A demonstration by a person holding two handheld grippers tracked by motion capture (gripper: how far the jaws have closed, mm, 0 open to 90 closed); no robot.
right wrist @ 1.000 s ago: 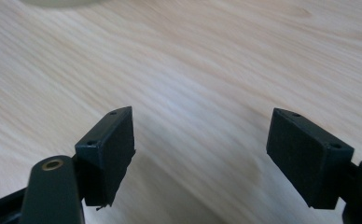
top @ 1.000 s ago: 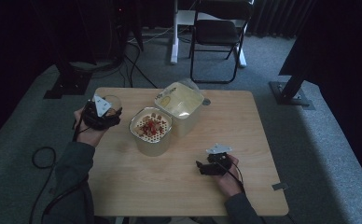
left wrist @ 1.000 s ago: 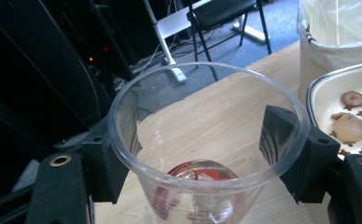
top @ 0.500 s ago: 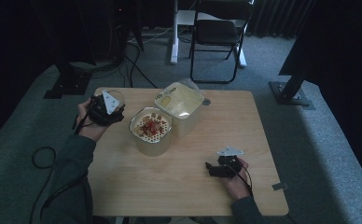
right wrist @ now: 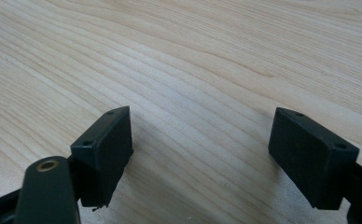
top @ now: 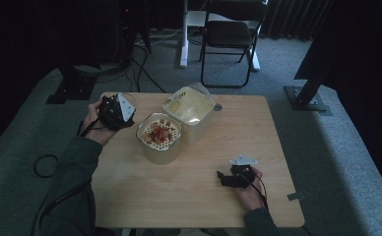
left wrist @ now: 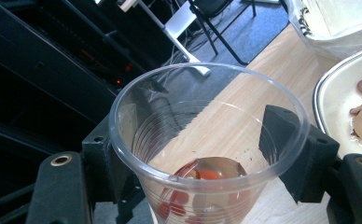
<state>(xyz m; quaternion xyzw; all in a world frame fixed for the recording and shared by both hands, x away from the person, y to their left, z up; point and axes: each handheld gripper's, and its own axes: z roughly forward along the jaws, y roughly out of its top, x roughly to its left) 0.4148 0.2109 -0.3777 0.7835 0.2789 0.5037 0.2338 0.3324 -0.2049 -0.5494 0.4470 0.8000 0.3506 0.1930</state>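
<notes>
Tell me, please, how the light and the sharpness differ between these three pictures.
High view: dim, the room's edges nearly black, a bright glare patch on the open bag. Left gripper view: brighter; the clear cup in the left tongs is sharp, with highlights on its rim. Right gripper view: evenly lit; the right tongs cast soft shadows on the table.

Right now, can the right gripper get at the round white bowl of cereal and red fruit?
Probably yes. The right gripper is open and empty, with bare wooden table between it and the round white bowl; the left gripper holds the clear plastic cup off to the bowl's other side.
</notes>
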